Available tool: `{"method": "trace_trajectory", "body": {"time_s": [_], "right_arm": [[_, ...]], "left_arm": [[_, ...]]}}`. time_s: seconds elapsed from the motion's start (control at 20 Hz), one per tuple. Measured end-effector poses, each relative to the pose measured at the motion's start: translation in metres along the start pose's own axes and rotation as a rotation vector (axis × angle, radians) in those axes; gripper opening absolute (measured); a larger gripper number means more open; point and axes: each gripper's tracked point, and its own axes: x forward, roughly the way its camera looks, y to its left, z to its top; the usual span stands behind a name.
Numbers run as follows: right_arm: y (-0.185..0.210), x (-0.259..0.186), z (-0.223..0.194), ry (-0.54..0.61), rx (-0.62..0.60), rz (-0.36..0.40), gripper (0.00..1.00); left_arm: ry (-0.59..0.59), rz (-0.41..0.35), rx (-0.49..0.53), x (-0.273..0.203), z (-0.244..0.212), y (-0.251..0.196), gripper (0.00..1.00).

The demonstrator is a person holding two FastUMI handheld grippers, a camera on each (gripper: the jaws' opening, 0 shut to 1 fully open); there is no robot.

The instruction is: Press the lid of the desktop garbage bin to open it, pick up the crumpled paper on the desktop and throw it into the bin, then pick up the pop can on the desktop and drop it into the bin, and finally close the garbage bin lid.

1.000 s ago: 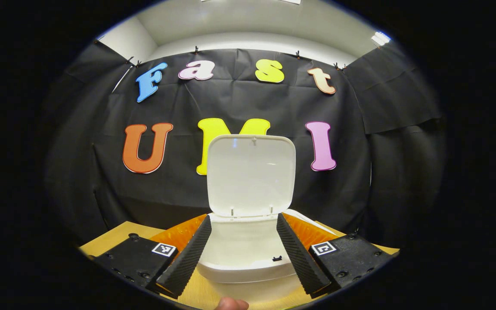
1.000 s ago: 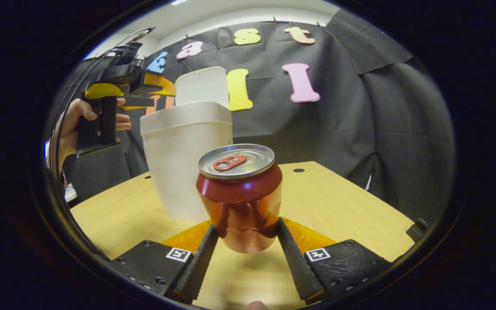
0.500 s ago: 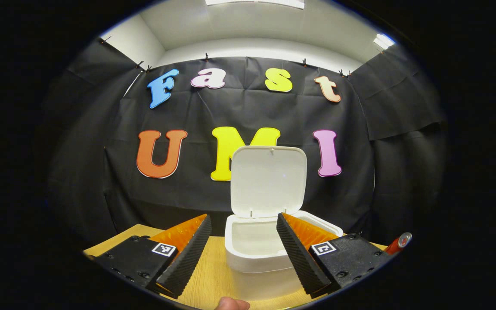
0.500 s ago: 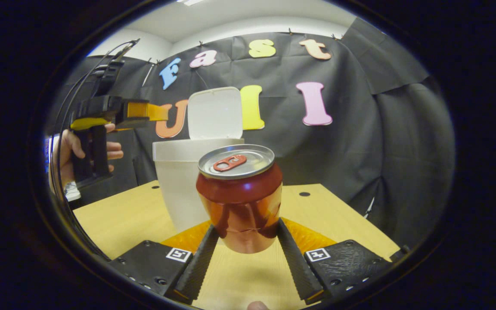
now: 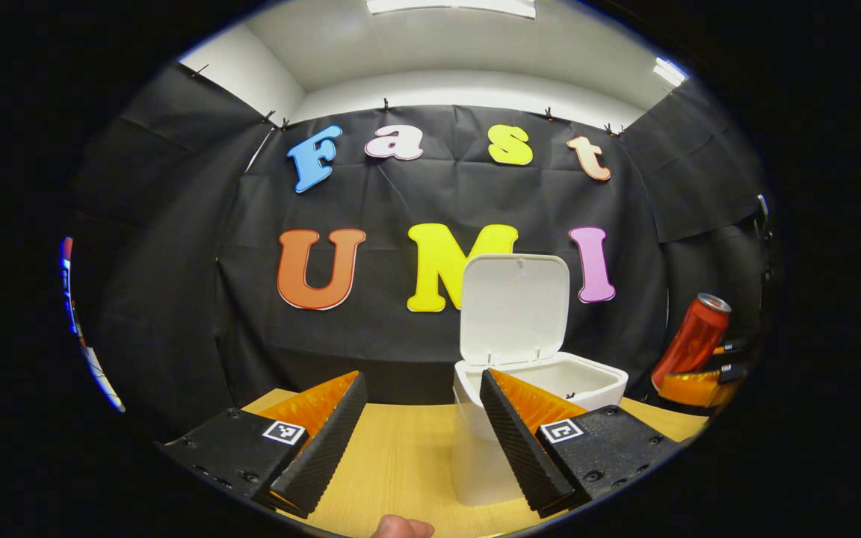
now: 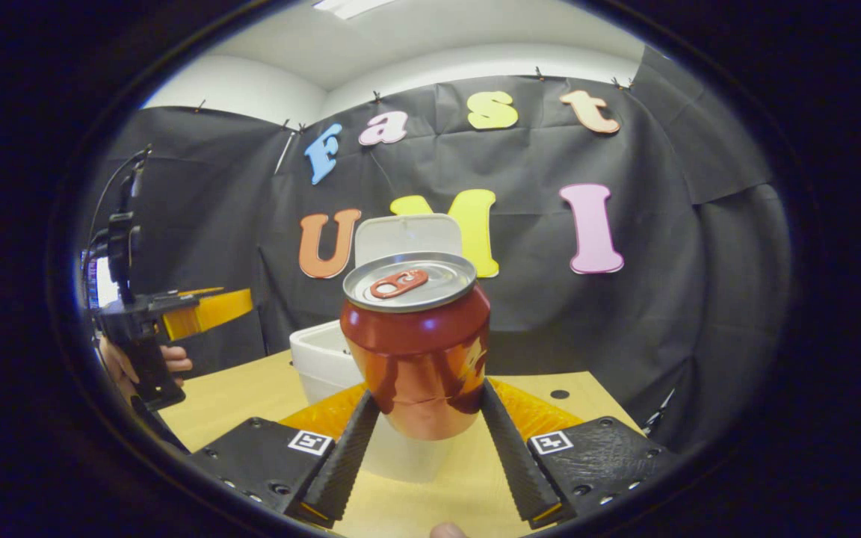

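Note:
My right gripper [image 6: 423,437] is shut on a red pop can [image 6: 417,344], held upright above the table with its silver top showing. Behind the can stands the white garbage bin [image 6: 318,359], its lid [image 6: 408,235] raised upright. In the left gripper view the bin [image 5: 550,385] stands at centre right with its lid [image 5: 514,310] up, and the can [image 5: 692,340] hangs at the far right. My left gripper [image 5: 421,441] is open with nothing between its fingers, left of the bin. The left gripper [image 6: 176,317] and the hand holding it are at the left edge of the right gripper view.
The wooden table [image 5: 400,456] runs under both grippers, and a small dark hole [image 6: 560,394] marks it behind the can. The black cloth wall closes the back and both sides.
My right gripper has risen with the can, so the bin now sits lower behind it. My left gripper has drawn back and to the left, away from the bin.

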Motion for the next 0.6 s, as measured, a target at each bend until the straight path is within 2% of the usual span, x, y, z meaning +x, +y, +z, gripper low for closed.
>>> {"method": "trace_trajectory", "body": {"time_s": [0.35,0.6], "right_arm": [[0.023,0.065,0.047,0.018,-0.005,0.048,0.81],[0.032,0.111,0.043,0.087,-0.039,0.042,0.81]], "left_arm": [[0.017,0.062,0.013,-0.026,-0.014,0.033,0.98],[-0.001,0.083,0.020,-0.041,-0.011,0.036,0.98]]}}
